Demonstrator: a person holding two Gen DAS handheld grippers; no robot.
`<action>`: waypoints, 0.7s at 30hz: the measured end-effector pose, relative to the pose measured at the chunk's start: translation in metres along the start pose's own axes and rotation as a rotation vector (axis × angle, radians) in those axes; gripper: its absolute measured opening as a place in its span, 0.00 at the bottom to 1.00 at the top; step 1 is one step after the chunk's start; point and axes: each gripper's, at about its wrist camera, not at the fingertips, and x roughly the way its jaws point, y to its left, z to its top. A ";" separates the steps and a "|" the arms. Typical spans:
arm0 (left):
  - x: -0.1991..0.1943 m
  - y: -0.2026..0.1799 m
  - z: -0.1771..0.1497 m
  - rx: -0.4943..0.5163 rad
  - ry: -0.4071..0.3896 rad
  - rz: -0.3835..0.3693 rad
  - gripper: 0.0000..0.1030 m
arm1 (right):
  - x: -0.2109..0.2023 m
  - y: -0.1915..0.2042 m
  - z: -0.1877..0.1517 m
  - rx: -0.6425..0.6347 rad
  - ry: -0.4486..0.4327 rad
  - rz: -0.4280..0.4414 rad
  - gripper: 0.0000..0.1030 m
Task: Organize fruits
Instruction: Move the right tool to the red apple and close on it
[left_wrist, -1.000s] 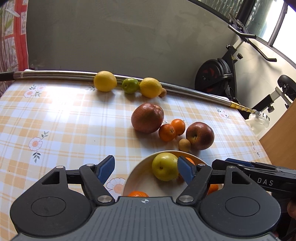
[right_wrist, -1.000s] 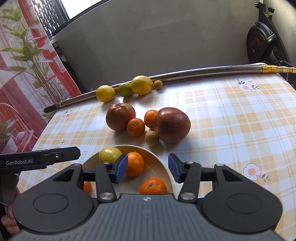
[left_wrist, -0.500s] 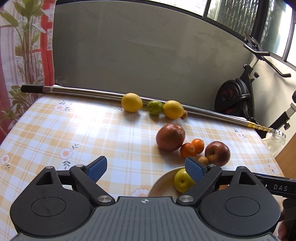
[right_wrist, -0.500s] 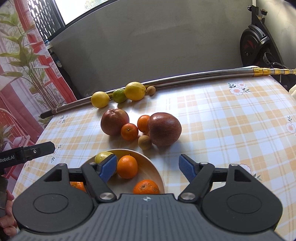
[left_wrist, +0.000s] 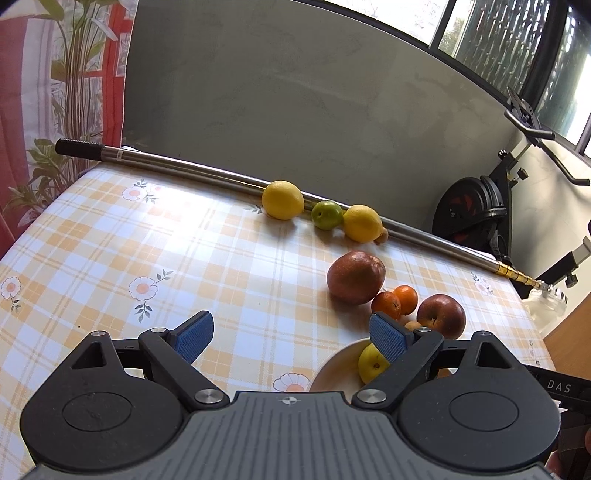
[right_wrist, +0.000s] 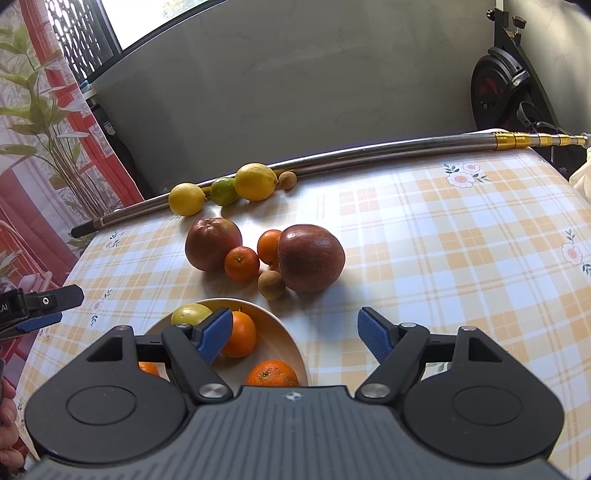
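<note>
A cream bowl (right_wrist: 288, 343) holds a yellow-green fruit (right_wrist: 190, 314) and oranges (right_wrist: 240, 334); it also shows in the left wrist view (left_wrist: 332, 373). Beyond it lie two dark red apples (right_wrist: 310, 258) (right_wrist: 212, 243), two small oranges (right_wrist: 242, 264), and a brown kiwi (right_wrist: 271, 284). Two lemons (right_wrist: 255, 181), a lime (right_wrist: 223, 191) and a small brown fruit (right_wrist: 287, 180) rest against a metal pole. My right gripper (right_wrist: 295, 334) is open and empty above the bowl's right edge. My left gripper (left_wrist: 291, 338) is open and empty, left of the bowl.
A long steel pole (right_wrist: 369, 153) lies along the table's far edge. An exercise bike (left_wrist: 476, 210) stands past the right end. A grey wall rises behind the checked tablecloth (left_wrist: 110, 251). The left gripper's body (right_wrist: 40, 302) shows at the right wrist view's left edge.
Both grippers have pulled back and up from the bowl and their jaws have opened wider. The left gripper has swung left, so the bowl now sits at its right finger.
</note>
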 end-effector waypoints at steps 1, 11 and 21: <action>0.000 0.001 0.001 -0.004 -0.005 0.001 0.90 | 0.001 0.001 0.002 -0.016 0.000 -0.005 0.75; -0.005 0.002 0.018 -0.002 -0.061 0.040 0.90 | 0.026 0.010 0.035 -0.372 -0.011 -0.041 0.74; 0.001 -0.002 0.019 0.010 -0.049 0.037 0.90 | 0.066 0.012 0.047 -0.479 0.088 0.007 0.61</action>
